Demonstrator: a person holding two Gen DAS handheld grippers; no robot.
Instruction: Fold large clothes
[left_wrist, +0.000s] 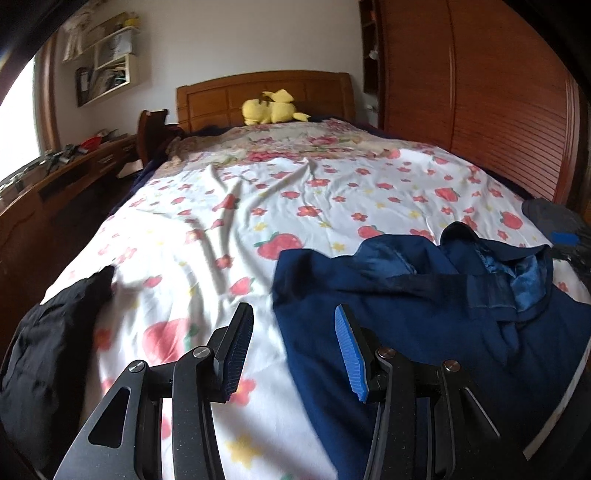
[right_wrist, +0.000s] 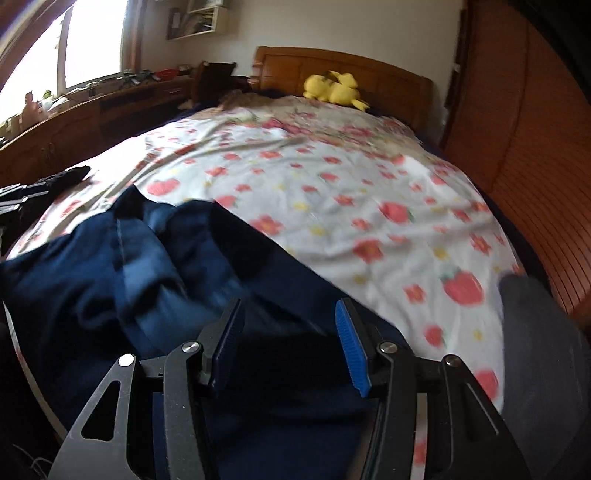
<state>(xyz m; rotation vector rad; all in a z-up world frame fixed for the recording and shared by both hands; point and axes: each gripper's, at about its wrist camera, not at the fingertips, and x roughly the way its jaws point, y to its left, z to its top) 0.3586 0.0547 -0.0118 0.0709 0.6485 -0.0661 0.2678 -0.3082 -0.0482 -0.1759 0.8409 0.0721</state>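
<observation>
A navy blue jacket (left_wrist: 424, 306) lies rumpled on the near right part of the flowered bed sheet (left_wrist: 221, 229), its shiny lining showing near the collar. My left gripper (left_wrist: 291, 314) is open and empty, above the jacket's left edge. In the right wrist view the same jacket (right_wrist: 155, 266) fills the near left. My right gripper (right_wrist: 286, 310) is open and empty, hovering over the jacket's dark fabric. The left gripper's fingertip (right_wrist: 70, 175) shows at the far left of that view.
A black garment (left_wrist: 48, 350) lies at the bed's near left edge, a grey garment (right_wrist: 546, 354) at the near right. A yellow plush toy (left_wrist: 273, 107) sits by the wooden headboard. A desk (left_wrist: 55, 173) runs along the left, a wooden wardrobe (left_wrist: 480, 92) along the right.
</observation>
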